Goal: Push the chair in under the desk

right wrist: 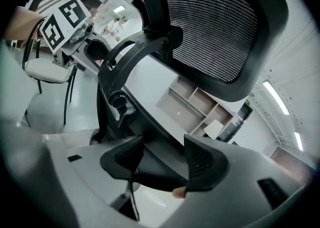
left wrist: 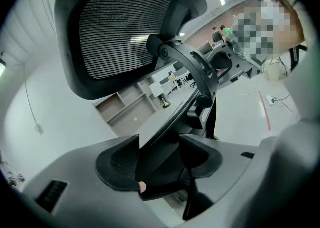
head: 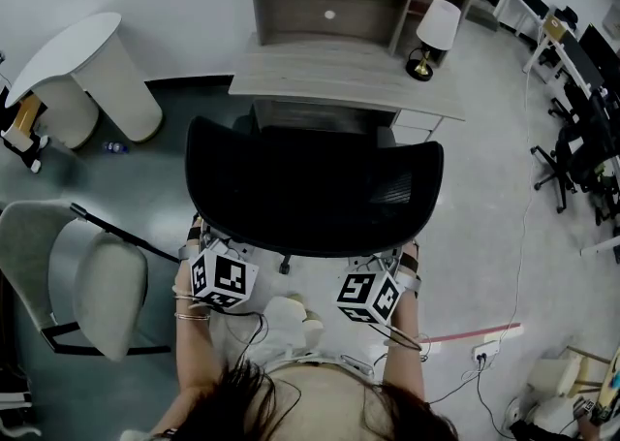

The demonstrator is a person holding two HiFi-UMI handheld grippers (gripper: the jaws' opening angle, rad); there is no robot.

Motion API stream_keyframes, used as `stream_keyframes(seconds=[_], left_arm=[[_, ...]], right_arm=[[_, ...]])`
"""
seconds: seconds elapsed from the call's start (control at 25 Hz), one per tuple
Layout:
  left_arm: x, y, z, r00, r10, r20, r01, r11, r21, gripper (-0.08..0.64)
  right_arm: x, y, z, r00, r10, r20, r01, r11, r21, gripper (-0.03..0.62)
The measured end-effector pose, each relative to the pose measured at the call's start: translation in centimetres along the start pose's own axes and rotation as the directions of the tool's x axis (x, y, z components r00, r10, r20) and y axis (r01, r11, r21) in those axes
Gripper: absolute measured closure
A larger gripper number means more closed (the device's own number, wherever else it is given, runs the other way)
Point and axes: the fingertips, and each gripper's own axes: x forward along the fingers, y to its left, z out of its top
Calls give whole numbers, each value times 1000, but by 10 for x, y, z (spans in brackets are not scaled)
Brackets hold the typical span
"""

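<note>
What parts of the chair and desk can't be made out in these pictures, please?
Seat and wheels: head view, the chair backrest covers them.
Space under the desk: head view, hidden by the desk's own top and the backrest.
Small thing on the floor near the white table: head view, too small to identify.

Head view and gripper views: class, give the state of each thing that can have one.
Chair: upright, facing the desk, backrest near its edge.
Lamp: upright on the desk.
Left gripper: jaws shut on the chair.
Right gripper: jaws shut on the chair.
</note>
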Motion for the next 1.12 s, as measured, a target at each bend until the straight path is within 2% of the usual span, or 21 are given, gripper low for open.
stream_keyframes(seconds=[1.12], left_arm=[[39,22,7,999,-32,37,31,999,15,316]], right_arm=[[40,-19,6,999,-25,-34,25,999,22,351]])
